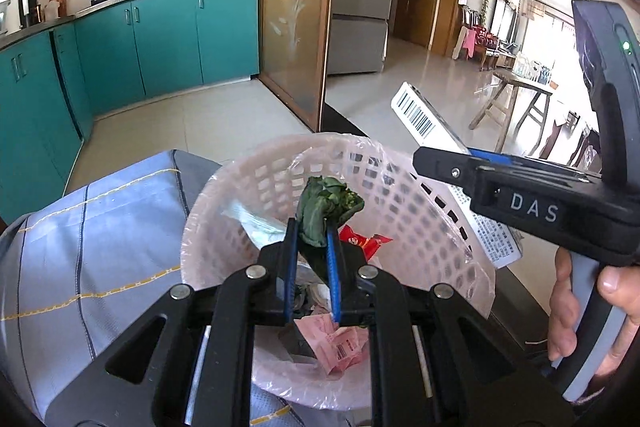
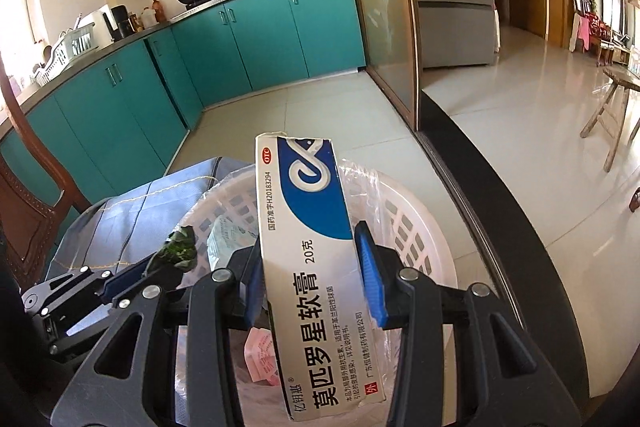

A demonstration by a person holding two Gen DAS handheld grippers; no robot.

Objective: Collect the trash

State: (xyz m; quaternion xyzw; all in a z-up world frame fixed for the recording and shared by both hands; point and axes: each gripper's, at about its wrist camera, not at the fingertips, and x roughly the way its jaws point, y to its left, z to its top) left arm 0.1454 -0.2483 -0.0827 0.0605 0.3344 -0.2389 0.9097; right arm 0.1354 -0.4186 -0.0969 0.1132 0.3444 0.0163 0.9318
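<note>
My left gripper [image 1: 312,227] is shut on a wilted green leaf [image 1: 320,211] and holds it over the white lattice bin [image 1: 400,199], which is lined with clear plastic. My right gripper [image 2: 308,247] is shut on a white and blue ointment box [image 2: 308,227] and holds it above the same bin [image 2: 416,227]. From the left wrist view the right gripper [image 1: 440,159] reaches in from the right with the box [image 1: 424,115] over the bin's rim. In the right wrist view the left gripper [image 2: 148,267] and leaf [image 2: 180,247] show at lower left. Pink wrappers [image 1: 340,343] and a red packet [image 1: 364,243] lie inside.
A grey-blue cloth [image 1: 100,227] covers the surface left of the bin. Teal kitchen cabinets [image 1: 160,39] run along the back and left. A glass sliding door [image 1: 296,19] and dark floor track [image 2: 500,211] divide off the tiled living room. A wooden chair [image 2: 28,211] stands at the left.
</note>
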